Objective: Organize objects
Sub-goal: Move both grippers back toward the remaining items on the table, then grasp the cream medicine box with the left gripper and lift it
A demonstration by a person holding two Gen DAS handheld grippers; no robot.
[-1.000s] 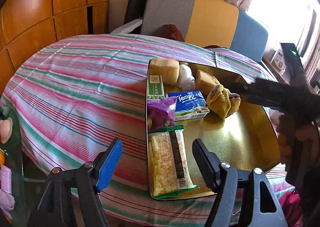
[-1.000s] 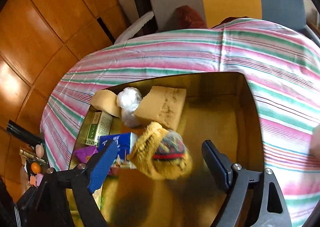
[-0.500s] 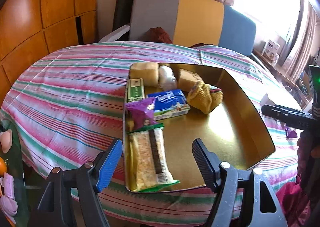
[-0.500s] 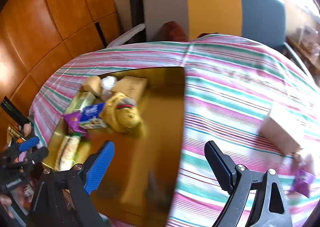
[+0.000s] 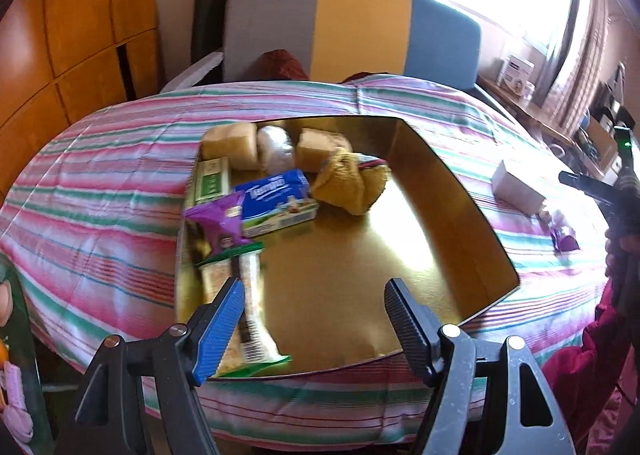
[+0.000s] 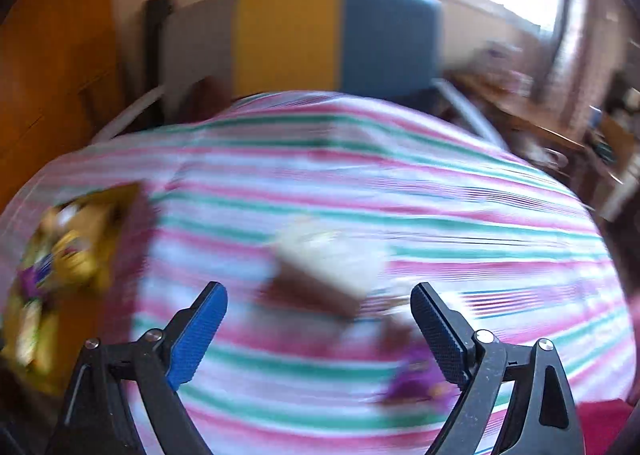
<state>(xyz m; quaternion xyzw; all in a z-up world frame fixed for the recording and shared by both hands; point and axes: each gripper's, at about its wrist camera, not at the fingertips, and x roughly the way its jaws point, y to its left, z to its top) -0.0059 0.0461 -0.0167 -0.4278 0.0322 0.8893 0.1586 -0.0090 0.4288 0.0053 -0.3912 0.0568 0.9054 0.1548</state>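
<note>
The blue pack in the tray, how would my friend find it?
Look at the striped table and find the gold tray on it. The blue pack lies in the tray's left half, between a purple packet and a yellow knit thing. It is the only blue item there.

1. left claw (image 5: 314,321): black frame, silver screws, one ribbed blue pad, one ribbed black pad.
2. right claw (image 6: 320,325): same black frame, blue and black pads.
3. red sleeve (image 5: 576,367).
</note>
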